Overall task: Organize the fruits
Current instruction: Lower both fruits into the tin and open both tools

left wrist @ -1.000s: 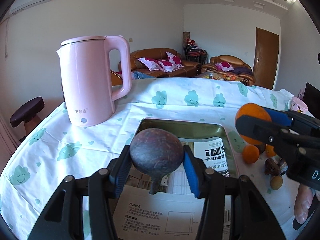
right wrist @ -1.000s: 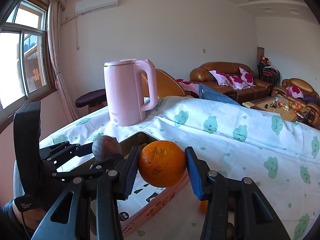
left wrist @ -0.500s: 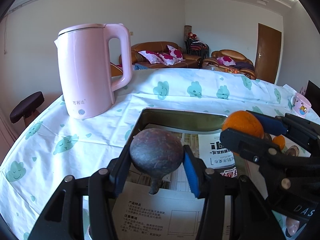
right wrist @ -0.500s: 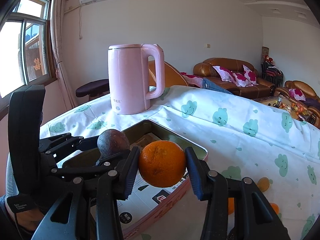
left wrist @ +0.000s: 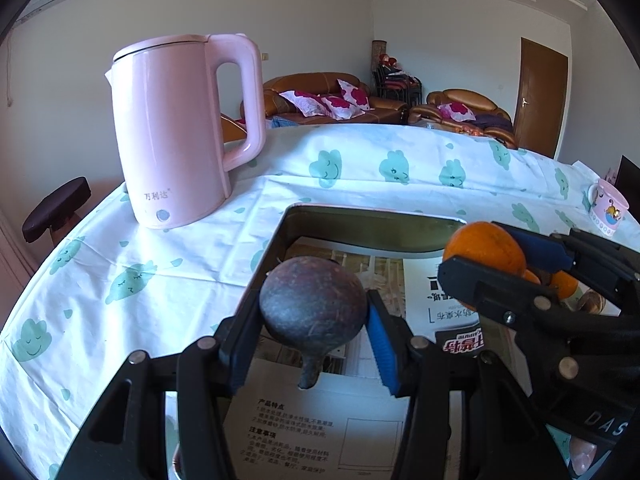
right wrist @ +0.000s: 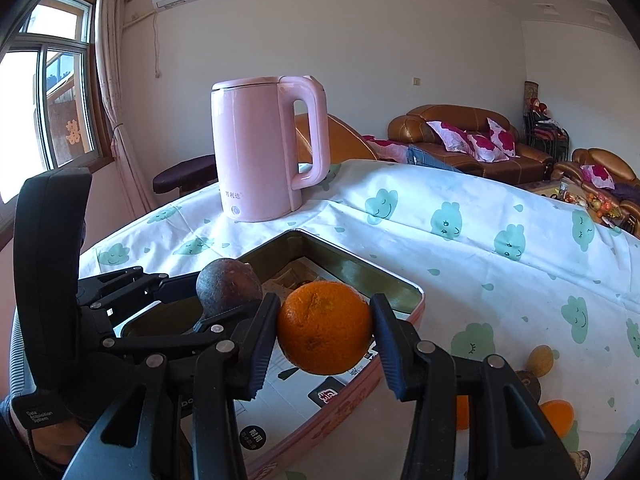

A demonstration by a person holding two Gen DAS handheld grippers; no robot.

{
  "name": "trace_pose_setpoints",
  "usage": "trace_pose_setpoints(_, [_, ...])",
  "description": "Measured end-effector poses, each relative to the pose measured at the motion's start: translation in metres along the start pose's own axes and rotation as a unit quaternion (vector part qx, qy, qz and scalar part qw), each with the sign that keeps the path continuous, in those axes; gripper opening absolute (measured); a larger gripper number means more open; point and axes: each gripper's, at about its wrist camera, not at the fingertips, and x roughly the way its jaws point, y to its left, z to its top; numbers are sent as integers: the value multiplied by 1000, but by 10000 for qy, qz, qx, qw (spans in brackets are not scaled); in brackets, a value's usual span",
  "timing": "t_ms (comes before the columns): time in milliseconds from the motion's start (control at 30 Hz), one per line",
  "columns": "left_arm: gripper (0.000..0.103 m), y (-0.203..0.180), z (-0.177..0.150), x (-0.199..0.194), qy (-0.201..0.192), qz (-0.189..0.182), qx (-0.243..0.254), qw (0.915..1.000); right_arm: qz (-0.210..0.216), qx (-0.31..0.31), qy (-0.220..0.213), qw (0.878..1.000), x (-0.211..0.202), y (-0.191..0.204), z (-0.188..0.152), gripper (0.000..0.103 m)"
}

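Above the open tin box point(left wrist: 372, 224), both fruits hang close together; let go carelessly, they could knock, roll on the loose papers or hop the rim onto the surface point(right wrist: 460, 264). Left tool point(left wrist: 314, 320) is part-closed, clamping the dark passion fruit point(left wrist: 312, 304). Right tool point(right wrist: 324, 334) likewise pinches the orange point(right wrist: 324, 328).

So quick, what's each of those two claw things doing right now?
Left gripper: closed on a round, dark purple-brown fruit with a stem.
Right gripper: closed on a round orange citrus fruit.
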Motion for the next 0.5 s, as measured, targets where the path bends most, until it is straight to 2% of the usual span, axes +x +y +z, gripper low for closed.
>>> trace_pose_setpoints(300, [54,-2,0,-2,-55,96,50,9999,126,135,91,9998,4,-3,-1,49])
trace_pose_setpoints(433, [66,-5,-1,-6,-165,162,137,9996,223,195,132,9995,5,-2,-1,50])
trace_pose_setpoints(500, [70,-5,0,-8,-202,163,148,9996,233,165,86,9996,3,0,-1,56])
